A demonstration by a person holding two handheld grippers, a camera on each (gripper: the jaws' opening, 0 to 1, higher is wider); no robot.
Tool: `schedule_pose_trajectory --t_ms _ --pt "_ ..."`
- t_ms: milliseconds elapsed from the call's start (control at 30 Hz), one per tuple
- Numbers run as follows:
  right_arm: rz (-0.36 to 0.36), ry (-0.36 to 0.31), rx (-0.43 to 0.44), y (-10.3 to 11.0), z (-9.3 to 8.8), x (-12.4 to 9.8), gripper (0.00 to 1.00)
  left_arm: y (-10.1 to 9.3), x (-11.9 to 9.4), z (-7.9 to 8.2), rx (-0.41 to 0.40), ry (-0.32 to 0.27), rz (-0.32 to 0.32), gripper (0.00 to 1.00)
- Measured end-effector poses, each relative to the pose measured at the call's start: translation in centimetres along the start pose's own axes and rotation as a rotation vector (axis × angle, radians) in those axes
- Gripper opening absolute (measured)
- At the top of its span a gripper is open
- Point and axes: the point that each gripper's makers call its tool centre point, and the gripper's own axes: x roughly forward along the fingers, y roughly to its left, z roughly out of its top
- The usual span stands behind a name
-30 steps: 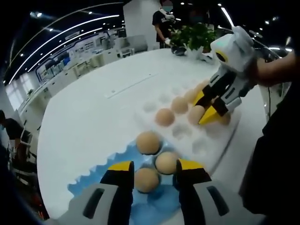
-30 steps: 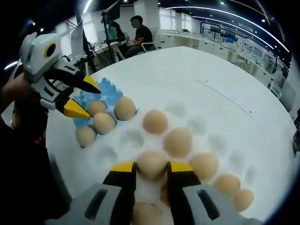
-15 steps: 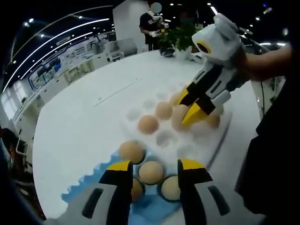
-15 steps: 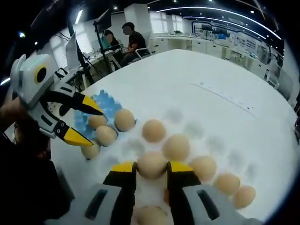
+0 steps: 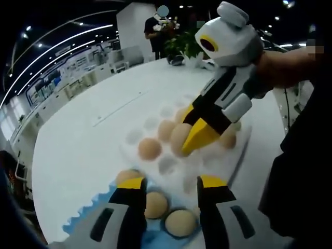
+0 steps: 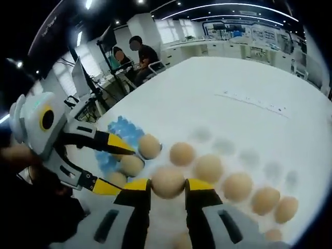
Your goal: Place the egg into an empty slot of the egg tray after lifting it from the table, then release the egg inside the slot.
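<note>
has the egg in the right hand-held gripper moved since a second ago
Yes. The egg, clamped in the right hand-held gripper, has come up off the egg tray; in the left gripper view it now hangs above the slots rather than down among them.

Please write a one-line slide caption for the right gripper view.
Right gripper holding an egg above the white egg tray.

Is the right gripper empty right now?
No, the right gripper has its jaws shut on an egg above the egg tray.
</note>
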Motion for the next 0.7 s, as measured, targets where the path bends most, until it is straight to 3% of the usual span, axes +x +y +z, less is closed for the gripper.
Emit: schedule_pose_trajectory --t_ms 100,333,567,700 --pt "0.014 -0.002 0.008 0.4 0.0 0.0 0.27 -0.2 0.2 0.2 0.007 -0.004 -0.004 0.4" --pt "0.096 -0.022 0.165 1.8 0.3 0.2 0.27 -0.5 0.5 0.8 0.002 -0.034 -0.01 0.4" --pt "0.187 -0.039 0.377 2.8 0.6 0.3 0.27 -0.5 0.4 1.2 0.014 -0.049 -0.006 0.4" --pt "0.237 -0.02 0.466 3.3 0.2 0.4 0.27 -0.8 0.4 1.6 0.019 -0.065 -0.019 0.39"
